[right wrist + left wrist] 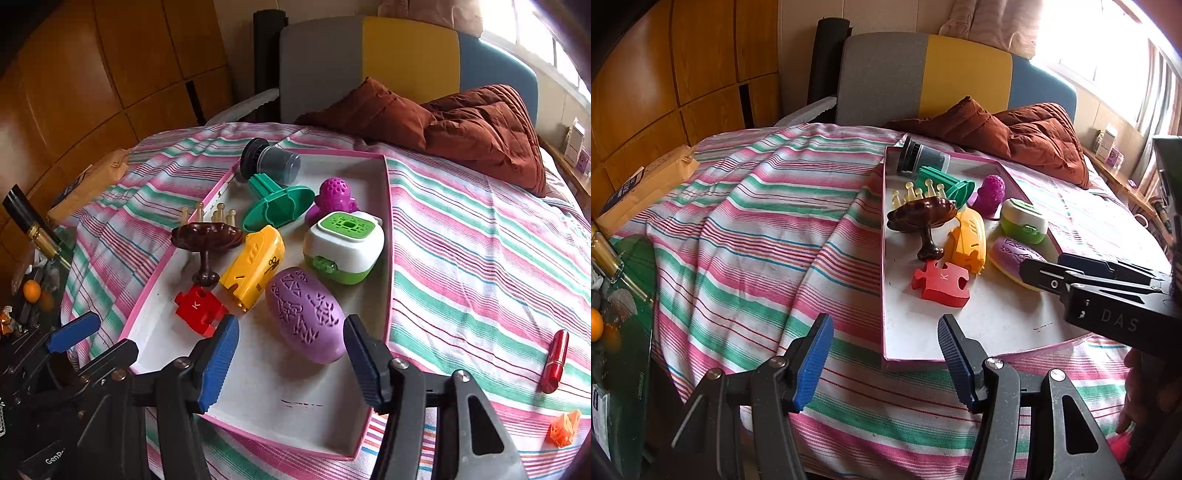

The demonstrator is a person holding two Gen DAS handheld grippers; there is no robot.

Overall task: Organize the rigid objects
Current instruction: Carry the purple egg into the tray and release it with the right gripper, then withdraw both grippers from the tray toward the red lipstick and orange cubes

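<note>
striped bedspread [480,236], purple patterned oval [306,314] in pink-rimmed tray [388,236], both jaws spread

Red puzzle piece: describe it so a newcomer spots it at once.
Find the pink-rimmed white tray on the striped bedspread. Near its left rim, at the foot of the dark brown pedestal dish, lies the red puzzle piece. It is the only flat red item there, stamped with a white K.

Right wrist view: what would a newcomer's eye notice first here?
First, the pink-rimmed tray on the striped bedsheet, crowded with bright toys. The purple egg lies nearest, just ahead of the open right tongs, with the yellow toy and the red puzzle piece to its left. A red tube lies alone on the sheet, outside the tray.
</note>
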